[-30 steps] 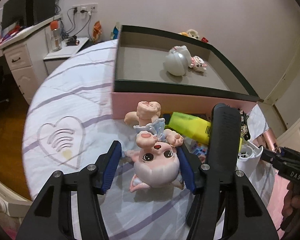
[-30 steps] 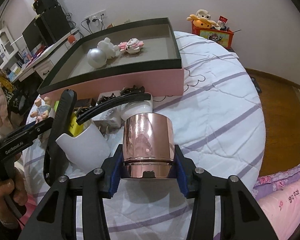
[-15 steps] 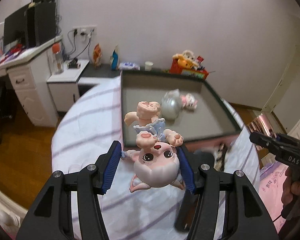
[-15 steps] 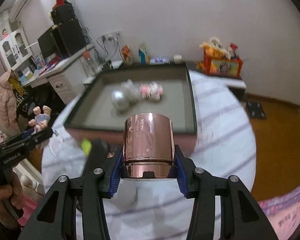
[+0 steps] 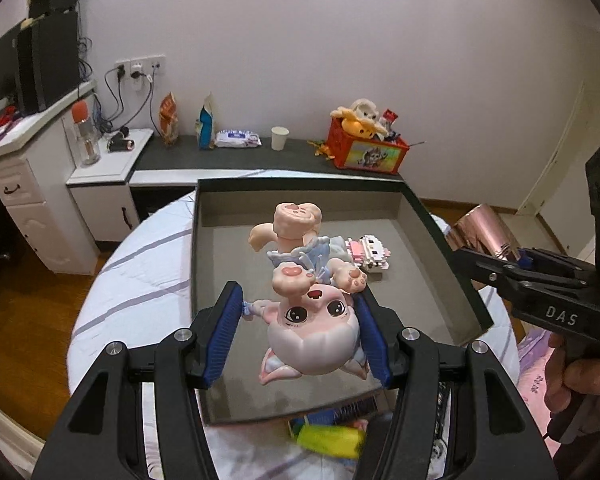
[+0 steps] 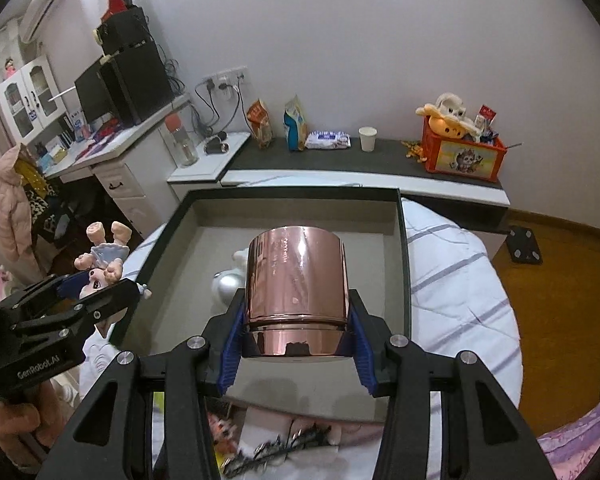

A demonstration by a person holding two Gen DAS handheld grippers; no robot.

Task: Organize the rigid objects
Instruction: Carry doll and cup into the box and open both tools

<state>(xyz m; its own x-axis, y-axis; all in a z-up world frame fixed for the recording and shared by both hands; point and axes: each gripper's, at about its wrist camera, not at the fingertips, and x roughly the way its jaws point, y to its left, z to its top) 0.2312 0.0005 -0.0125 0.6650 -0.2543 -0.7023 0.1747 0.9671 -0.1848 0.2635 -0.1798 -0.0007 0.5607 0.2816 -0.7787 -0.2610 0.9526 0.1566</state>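
In the left wrist view, the left gripper (image 5: pixel 300 340) has its fingers clamped on the upside-down doll (image 5: pixel 314 320), held above the near half of the tray (image 5: pixel 452 264); lower it clear of the block toy (image 5: pixel 370 254) before letting go. In the right wrist view, the right gripper (image 6: pixel 294 344) clasps the copper cup (image 6: pixel 296 284) over the tray's middle; set it down upright, right of the silver ball (image 6: pixel 226 286).

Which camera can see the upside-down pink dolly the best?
The left wrist view. The pink doll fills the middle there, head down between the left gripper fingers, face and paws sharp. In the right wrist view the same doll is small at the left edge, partly hidden by that gripper.
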